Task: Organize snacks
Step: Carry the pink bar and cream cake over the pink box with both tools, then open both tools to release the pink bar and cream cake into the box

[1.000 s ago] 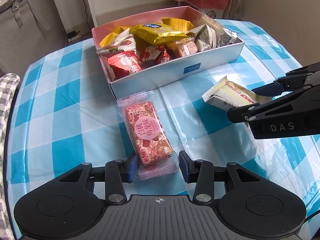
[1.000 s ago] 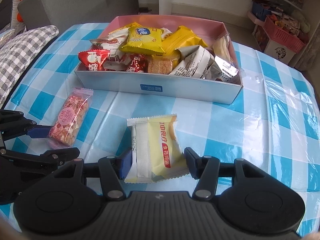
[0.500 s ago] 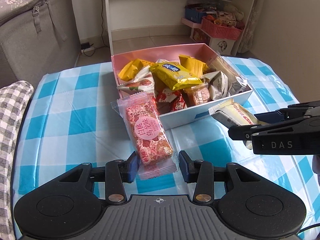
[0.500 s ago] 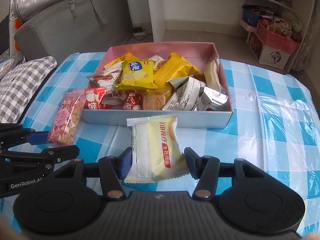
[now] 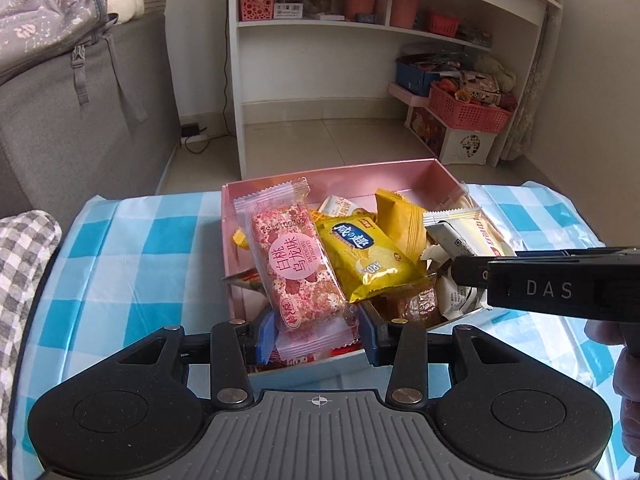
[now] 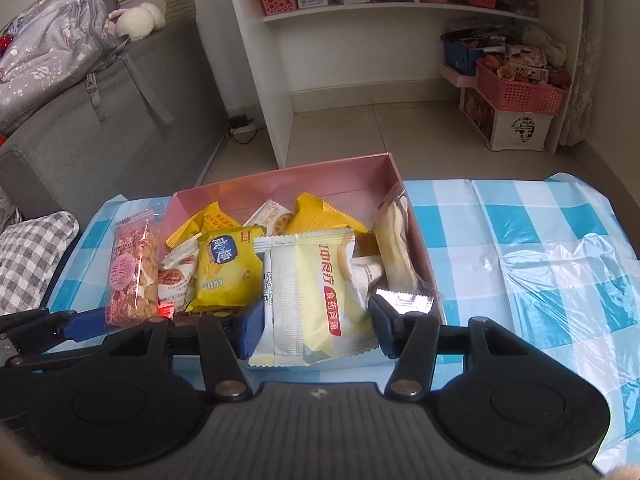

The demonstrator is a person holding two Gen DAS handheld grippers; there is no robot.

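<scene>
The box is sitting on the worktop just ahead of both claws, snacks lying inside; the right claw is hanging beside the left claw, shelves standing beyond.

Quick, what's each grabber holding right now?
Left gripper: closed on the pink snack bar.
Right gripper: closed on the pale yellow snack packet.

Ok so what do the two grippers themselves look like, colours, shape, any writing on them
Both are black plastic. The left gripper and right gripper each have two linkage arms with silver pivot pins, blue pads on the fingertips, round discs either side and a grey ribbed base with a small crosshair mark. Seen side-on from the left camera, the right one reads "DAS" in pale letters. No cables or sleeves are visible.
</scene>
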